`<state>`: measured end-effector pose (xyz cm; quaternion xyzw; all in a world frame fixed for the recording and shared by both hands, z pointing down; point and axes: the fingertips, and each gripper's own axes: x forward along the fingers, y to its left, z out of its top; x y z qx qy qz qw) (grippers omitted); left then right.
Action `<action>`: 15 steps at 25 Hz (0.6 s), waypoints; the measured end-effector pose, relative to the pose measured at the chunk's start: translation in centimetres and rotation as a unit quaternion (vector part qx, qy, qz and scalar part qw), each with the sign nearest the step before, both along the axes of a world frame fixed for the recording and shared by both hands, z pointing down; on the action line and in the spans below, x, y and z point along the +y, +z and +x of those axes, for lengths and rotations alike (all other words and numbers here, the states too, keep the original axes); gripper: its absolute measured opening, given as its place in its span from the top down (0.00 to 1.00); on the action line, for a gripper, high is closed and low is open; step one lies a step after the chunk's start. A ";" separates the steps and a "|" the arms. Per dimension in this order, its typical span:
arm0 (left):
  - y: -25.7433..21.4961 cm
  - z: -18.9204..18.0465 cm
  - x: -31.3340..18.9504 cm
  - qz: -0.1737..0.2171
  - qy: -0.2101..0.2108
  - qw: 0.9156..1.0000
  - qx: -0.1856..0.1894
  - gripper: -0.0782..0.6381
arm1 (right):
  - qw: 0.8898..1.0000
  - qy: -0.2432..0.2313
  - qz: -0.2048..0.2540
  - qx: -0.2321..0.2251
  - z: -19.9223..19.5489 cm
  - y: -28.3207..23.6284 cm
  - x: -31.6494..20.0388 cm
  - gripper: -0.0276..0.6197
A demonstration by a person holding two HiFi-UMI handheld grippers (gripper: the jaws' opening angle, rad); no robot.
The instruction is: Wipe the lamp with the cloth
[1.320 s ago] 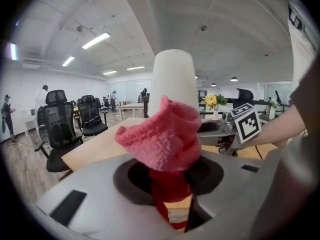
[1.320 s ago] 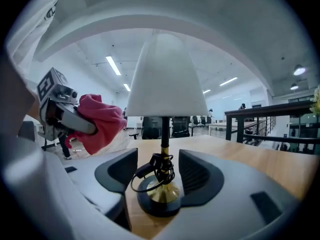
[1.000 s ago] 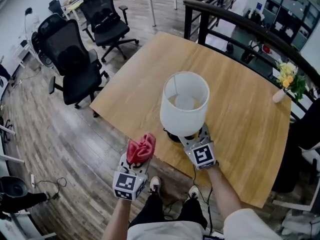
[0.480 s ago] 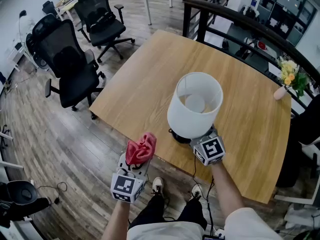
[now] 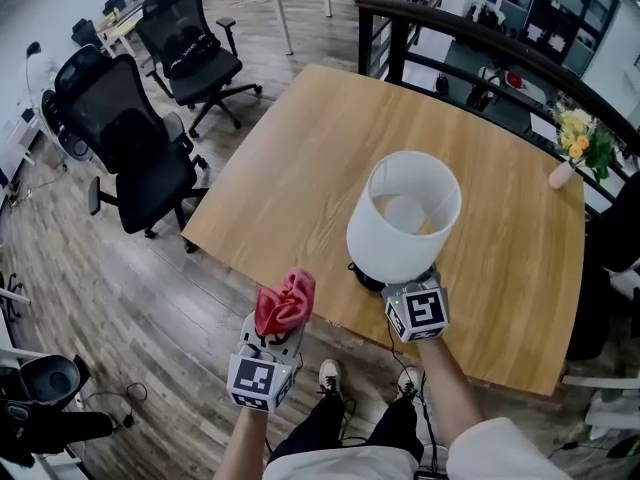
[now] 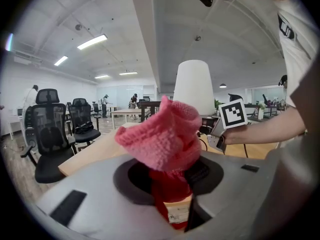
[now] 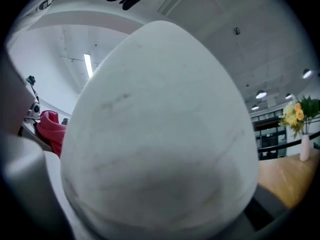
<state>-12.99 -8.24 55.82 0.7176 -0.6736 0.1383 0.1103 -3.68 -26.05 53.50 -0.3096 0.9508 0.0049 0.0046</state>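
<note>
Left claw (image 5: 281, 326): pressed together on the cloth (image 6: 165, 134), a red-pink knitted wad that bunches up above the tips. A tag on the cloth shows low down between the jaws in the left gripper view. This claw is off the near edge of the bench (image 5: 290, 168), over the wood floor (image 5: 150, 298), and apart from the lamp (image 5: 403, 218).

Right claw (image 5: 400, 283): tucked under the lamp's white shade (image 7: 160, 134) at the near edge of the bench, marker cube (image 5: 417, 313) facing up. Its jaws have just been closing, with the lamp's lower part in front of them (the shade fills the right gripper view, so the tips themselves are not seen). I cannot tell whether the pads press on the lamp.

Lamp: on the bench near the front edge, with its dark base (image 5: 366, 274) just left of the right claw. The shade is open at the top, and its inside is visible from the head view. The cloth is to the lamp's left and lower, not touching it.

Further out:
- A small vase of yellow flowers (image 5: 575, 148) stands at the bench's far right edge.
- A dark railing (image 5: 480, 38) runs behind the bench.
- Black office chairs (image 5: 130, 138) stand on the floor to the left.
- The person's forearm (image 5: 445, 388) runs back from the right claw.
</note>
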 end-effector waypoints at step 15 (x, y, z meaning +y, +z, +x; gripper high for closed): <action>-0.5 -4.1 1.4 0.006 0.023 1.000 -0.004 0.65 | 0.965 0.260 -0.018 -0.004 0.9 0.6 1.2 0.85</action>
